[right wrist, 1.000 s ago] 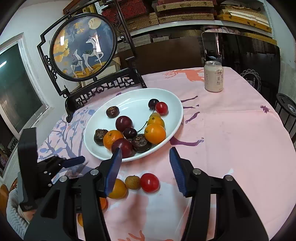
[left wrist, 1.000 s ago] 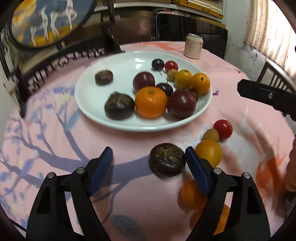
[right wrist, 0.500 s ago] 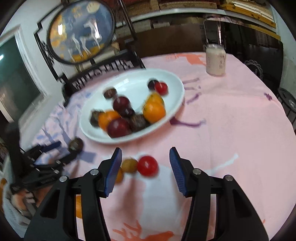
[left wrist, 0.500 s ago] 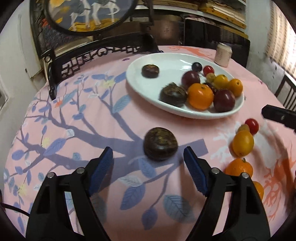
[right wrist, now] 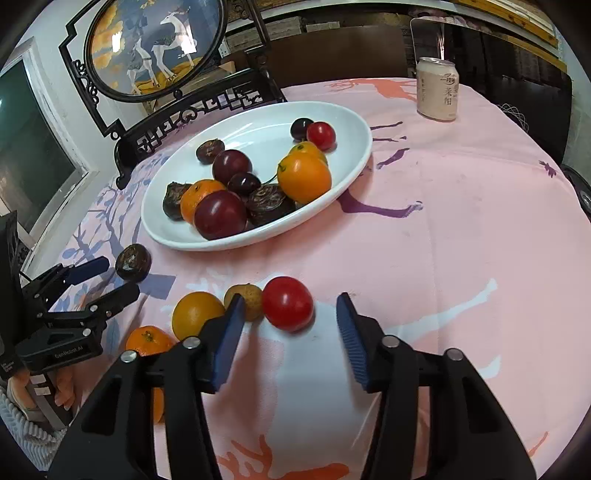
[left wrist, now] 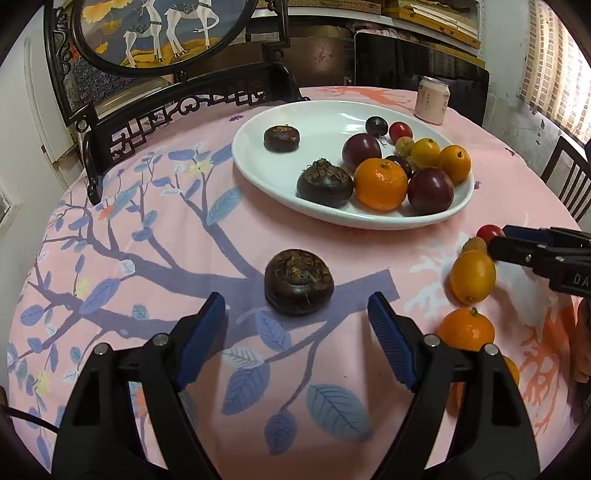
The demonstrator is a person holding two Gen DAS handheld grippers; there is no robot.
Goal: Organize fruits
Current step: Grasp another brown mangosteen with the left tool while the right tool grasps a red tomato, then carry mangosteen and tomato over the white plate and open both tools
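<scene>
A white oval plate holds several fruits: plums, oranges, cherries and dark water chestnuts. A dark water chestnut lies on the cloth just ahead of my open left gripper. My open right gripper has a red cherry tomato between its fingertips, not touching. Beside it lie a small brown fruit, a yellow-orange fruit and a mandarin. The right gripper shows in the left wrist view, the left one in the right wrist view.
A round table with a pink patterned cloth. A drink can stands at the far side. A dark carved stand with a round painted screen stands behind the plate. Chairs at the right.
Both grippers moved forward. The left one closed in on the water chestnut on the cloth. The right one came down around the cherry tomato. Both stayed open.
</scene>
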